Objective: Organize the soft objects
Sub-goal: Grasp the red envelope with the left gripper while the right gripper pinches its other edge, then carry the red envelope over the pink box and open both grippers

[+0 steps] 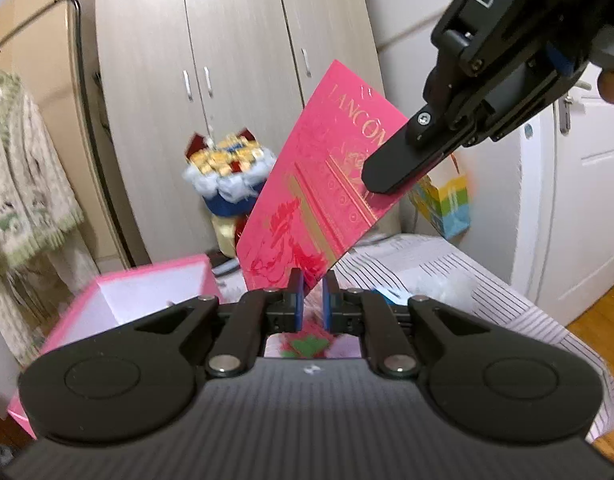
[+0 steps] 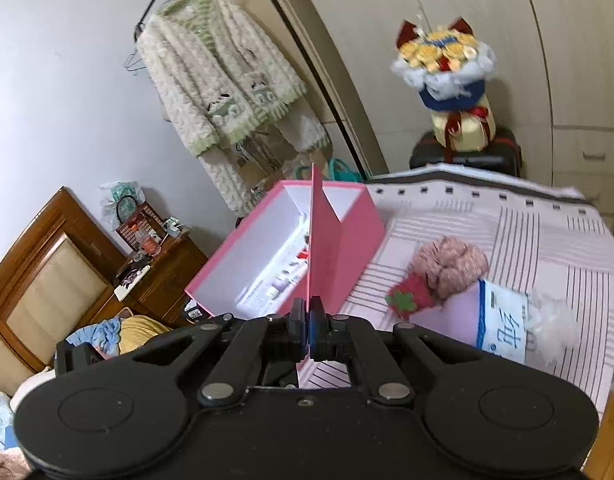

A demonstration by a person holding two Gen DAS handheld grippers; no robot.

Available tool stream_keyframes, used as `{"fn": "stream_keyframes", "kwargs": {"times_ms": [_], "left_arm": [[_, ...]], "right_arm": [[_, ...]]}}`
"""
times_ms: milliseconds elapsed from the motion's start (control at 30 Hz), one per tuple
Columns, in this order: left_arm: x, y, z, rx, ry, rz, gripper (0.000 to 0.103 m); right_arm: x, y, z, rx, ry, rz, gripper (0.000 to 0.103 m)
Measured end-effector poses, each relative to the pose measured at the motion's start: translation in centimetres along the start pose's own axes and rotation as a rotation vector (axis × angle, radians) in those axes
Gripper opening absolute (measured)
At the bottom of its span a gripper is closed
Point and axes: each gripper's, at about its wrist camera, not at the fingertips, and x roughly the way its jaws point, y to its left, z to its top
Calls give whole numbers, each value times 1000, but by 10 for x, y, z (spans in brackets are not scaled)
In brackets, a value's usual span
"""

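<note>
A flat pink card-like lid (image 1: 323, 184) with gold print hangs in the air above the bed. My right gripper (image 1: 391, 178) is shut on its upper right edge; in the right wrist view the lid (image 2: 322, 240) shows edge-on between the closed fingers of that gripper (image 2: 309, 320). My left gripper (image 1: 312, 300) is slightly open, its blue pads either side of the lid's lower corner. An open pink box (image 2: 275, 252) with a white inside stands on the bed; it also shows in the left wrist view (image 1: 147, 292). A pinkish knitted soft item (image 2: 451, 264) and a red strawberry plush (image 2: 407, 298) lie on the bedspread.
The striped bedspread (image 2: 527, 232) also carries a white and blue cloth (image 2: 503, 324) and white fluff (image 2: 555, 320). A wardrobe (image 1: 227, 80), a bouquet (image 2: 447, 60) on a suitcase, a hanging cardigan (image 2: 219, 76) and a wooden nightstand (image 2: 163, 272) surround the bed.
</note>
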Motion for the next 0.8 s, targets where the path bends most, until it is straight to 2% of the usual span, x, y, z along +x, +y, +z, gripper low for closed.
{"fn": "stream_keyframes", "kwargs": {"times_ms": [167, 333, 467, 600, 800], "left_arm": [[-21, 19, 9, 12, -28, 31, 9], [-33, 45, 8, 24, -19, 83, 8], [-40, 73, -1, 38, -32, 161, 8], [-40, 99, -10, 21, -8, 212, 8], [-25, 130, -23, 33, 45, 239, 8]], "right_arm": [[-4, 32, 10, -50, -15, 15, 4], [11, 53, 16, -85, -16, 69, 4], [38, 67, 25, -112, 2, 139, 4], [71, 81, 36, -139, 39, 200, 4], [116, 86, 47, -124, 100, 245, 4]]}}
